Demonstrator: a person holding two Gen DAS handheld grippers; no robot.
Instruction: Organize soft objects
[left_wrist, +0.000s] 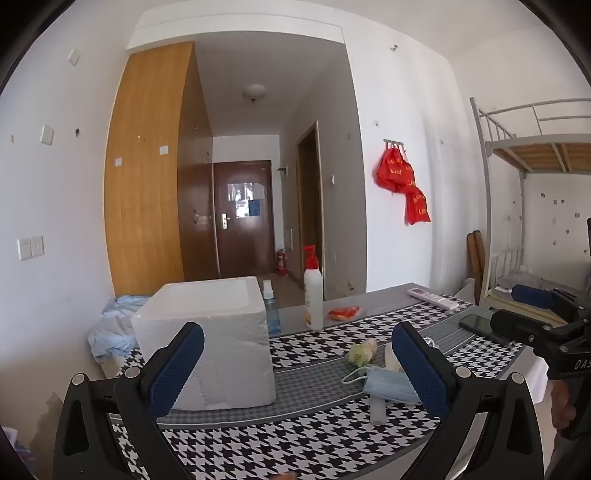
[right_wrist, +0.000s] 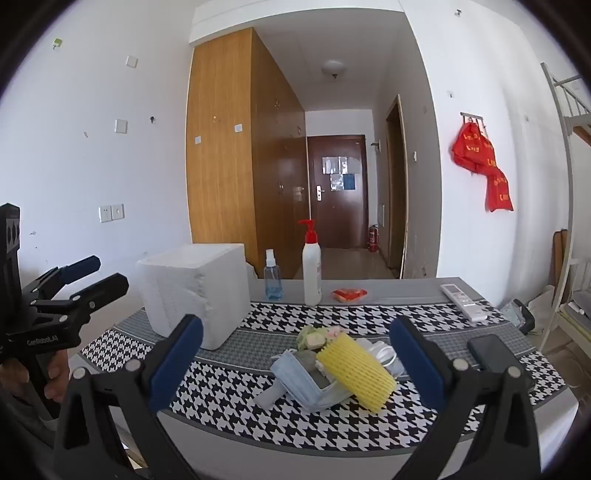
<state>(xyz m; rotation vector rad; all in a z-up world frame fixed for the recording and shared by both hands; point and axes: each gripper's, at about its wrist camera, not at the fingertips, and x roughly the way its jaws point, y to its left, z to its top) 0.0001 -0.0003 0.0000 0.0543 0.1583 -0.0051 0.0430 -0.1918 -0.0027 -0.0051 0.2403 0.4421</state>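
**A:** Where do your tongs stand right now?

**B:** Both wide apart, nothing between the pads. My right gripper (right_wrist: 295, 363) frames the heap of soft things low in the centre of its view; my left gripper (left_wrist: 297, 363) looks past the white foam box (left_wrist: 207, 339), which fills the lower left of that frame.

**A:** And the soft things themselves?

**B:** Bunched together on the houndstooth tablecloth (right_wrist: 236, 391). A yellow foam net sleeve (right_wrist: 356, 373) lies tilted across a blue face mask (right_wrist: 295, 384), with a small greenish plush piece (right_wrist: 312, 338) just behind, touching the pile. I judge they were heaped there so one hand can pick from a single spot.

**A:** Why the box beside them?

**B:** Its top is open, so I take it as the bin for them. It sits left of the pile, near my left hand, apart from the pump bottle (right_wrist: 311, 266) and spray bottle (right_wrist: 272, 275) at the far edge.

**A:** Anything in the way?

**B:** The phone (right_wrist: 493, 350) lies right of the pile, near my right finger. I would steer clear of it.
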